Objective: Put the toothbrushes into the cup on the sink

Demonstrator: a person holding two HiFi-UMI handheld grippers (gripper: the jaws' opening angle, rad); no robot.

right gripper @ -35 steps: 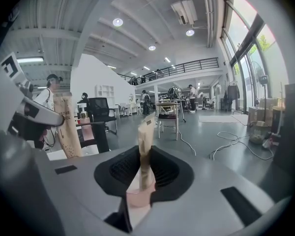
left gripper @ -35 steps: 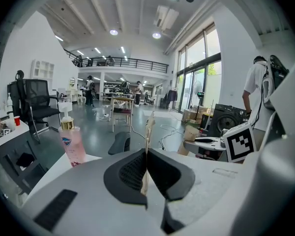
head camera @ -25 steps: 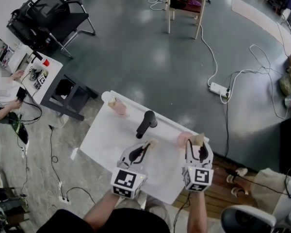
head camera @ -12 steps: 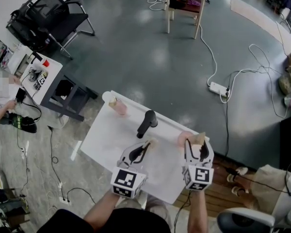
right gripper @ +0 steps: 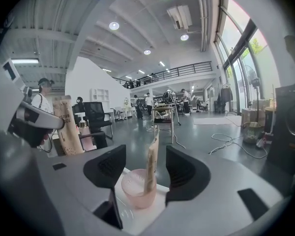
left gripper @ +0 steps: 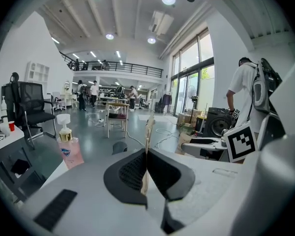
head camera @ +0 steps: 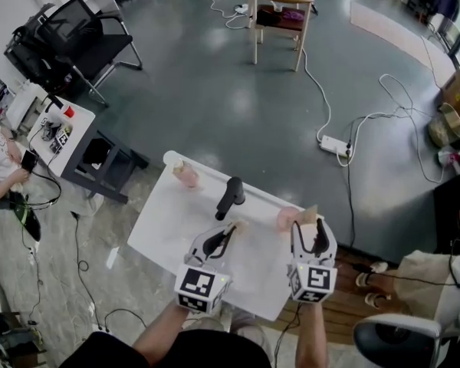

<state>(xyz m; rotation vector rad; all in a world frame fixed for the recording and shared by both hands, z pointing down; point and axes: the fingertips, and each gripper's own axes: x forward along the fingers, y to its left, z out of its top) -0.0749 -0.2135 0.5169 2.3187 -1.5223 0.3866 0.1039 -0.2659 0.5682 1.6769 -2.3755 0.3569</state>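
Note:
A pink cup [right gripper: 136, 190] stands on the white sink top [head camera: 176, 228] at its right end. A tan packaged toothbrush [right gripper: 151, 167] stands upright in it. My right gripper [right gripper: 145, 163] is open just behind the cup; its jaws flank the packet without touching it. In the head view the cup [head camera: 287, 219] lies just ahead of the right gripper [head camera: 313, 230]. My left gripper [left gripper: 146, 154] is shut on a second packaged toothbrush [left gripper: 148, 131], seen edge-on and held upright. The left gripper [head camera: 227, 233] is over the middle of the sink, left of the cup.
A black faucet [head camera: 230, 197] rises at the sink's far edge, with a pink soap bottle [head camera: 187, 175] at the far left corner. A small side table [head camera: 57, 129], an office chair [head camera: 69, 37] and floor cables [head camera: 337, 140] lie beyond. A person stands at the right [left gripper: 243, 95].
The right gripper's jaws have spread away from the packet standing in the cup. The left gripper keeps its packet in the same place. The head view has shifted slightly.

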